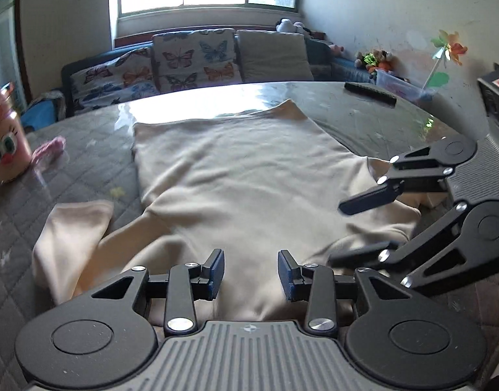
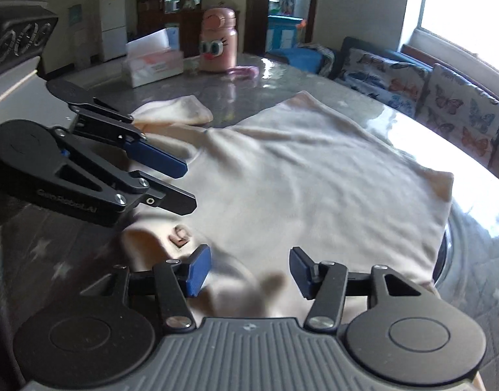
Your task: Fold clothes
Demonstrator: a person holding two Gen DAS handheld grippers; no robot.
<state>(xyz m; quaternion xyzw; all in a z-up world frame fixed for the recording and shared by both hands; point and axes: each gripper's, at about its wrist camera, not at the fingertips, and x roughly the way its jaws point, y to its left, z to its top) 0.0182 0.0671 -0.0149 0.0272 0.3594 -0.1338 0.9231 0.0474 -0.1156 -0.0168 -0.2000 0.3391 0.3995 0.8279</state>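
Note:
A cream long-sleeved top (image 1: 243,176) (image 2: 298,179) lies spread flat on the round glass-topped table (image 1: 379,120). One sleeve (image 1: 73,228) (image 2: 184,110) trails out to the side, folded over on itself. A small label (image 2: 181,238) shows near the collar end. My left gripper (image 1: 251,270) (image 2: 188,187) hovers over the near edge of the top, its jaws apart and nothing pinched between them. Beside it, my right gripper (image 2: 249,270) (image 1: 339,233) is also open over the collar end, with only cloth lying below its blue pads (image 2: 197,270).
A pink cartoon-face bottle (image 1: 8,150) (image 2: 217,45) and a pink fabric piece (image 1: 50,150) stand at the table's far side, near a tissue box (image 2: 151,62). A black remote (image 1: 370,94) lies near the edge. A sofa with butterfly cushions (image 1: 191,62) runs behind.

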